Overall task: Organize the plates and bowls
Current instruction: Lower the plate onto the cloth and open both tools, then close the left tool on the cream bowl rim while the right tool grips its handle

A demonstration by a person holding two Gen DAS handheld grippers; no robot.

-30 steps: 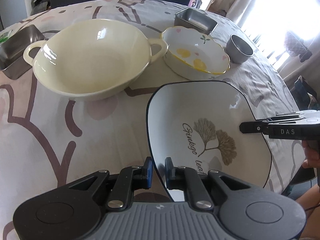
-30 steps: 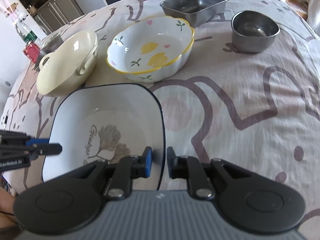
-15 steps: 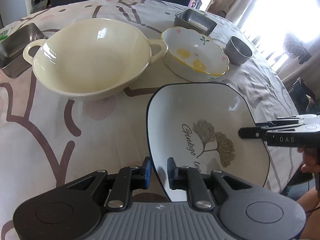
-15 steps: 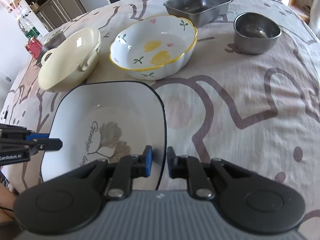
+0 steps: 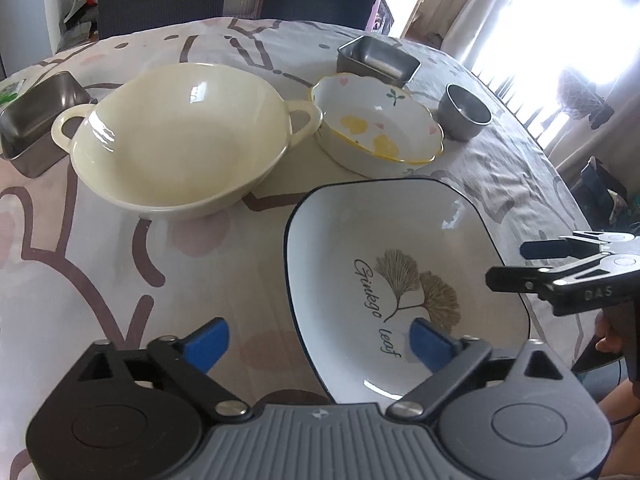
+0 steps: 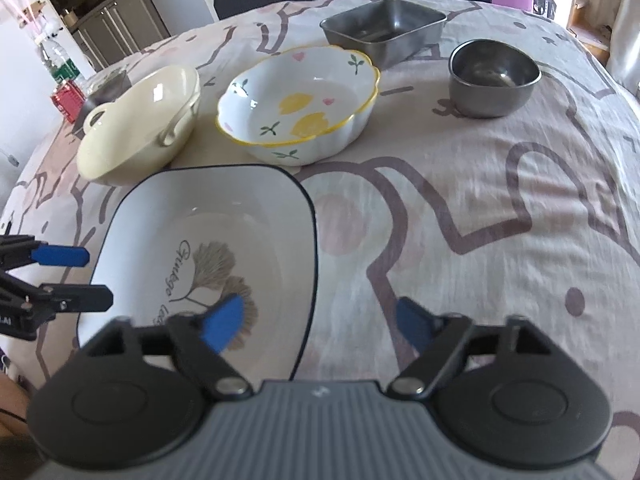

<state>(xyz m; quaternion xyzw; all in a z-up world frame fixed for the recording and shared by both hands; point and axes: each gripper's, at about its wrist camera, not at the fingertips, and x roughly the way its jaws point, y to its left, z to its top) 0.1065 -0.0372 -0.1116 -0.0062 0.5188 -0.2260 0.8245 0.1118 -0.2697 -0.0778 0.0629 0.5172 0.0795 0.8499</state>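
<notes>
A square white plate (image 5: 380, 248) (image 6: 208, 220) with a dark rim and a ginkgo leaf print lies on the tablecloth. My left gripper (image 5: 320, 340) straddles its left rim, jaws opening wide, blue pads off the rim. My right gripper (image 6: 320, 326) straddles the opposite rim, its jaws opening too, and touches nothing. Each gripper shows in the other's view: the right gripper (image 5: 507, 265) and the left gripper (image 6: 98, 279). Behind the plate stand a cream two-handled bowl (image 5: 180, 140) (image 6: 140, 120) and a scalloped floral bowl (image 5: 376, 124) (image 6: 300, 108).
A steel rectangular tray (image 5: 376, 60) (image 6: 384, 28) and a round steel bowl (image 5: 466, 112) (image 6: 492, 76) sit at the back. Another steel tray (image 5: 36, 120) is at the far left. Dark chairs stand beyond the table's far edge.
Both grippers were shut on the plate's opposite rims and have sprung wide, letting go of it. The plate rests on the cloth. Neither hand has shifted.
</notes>
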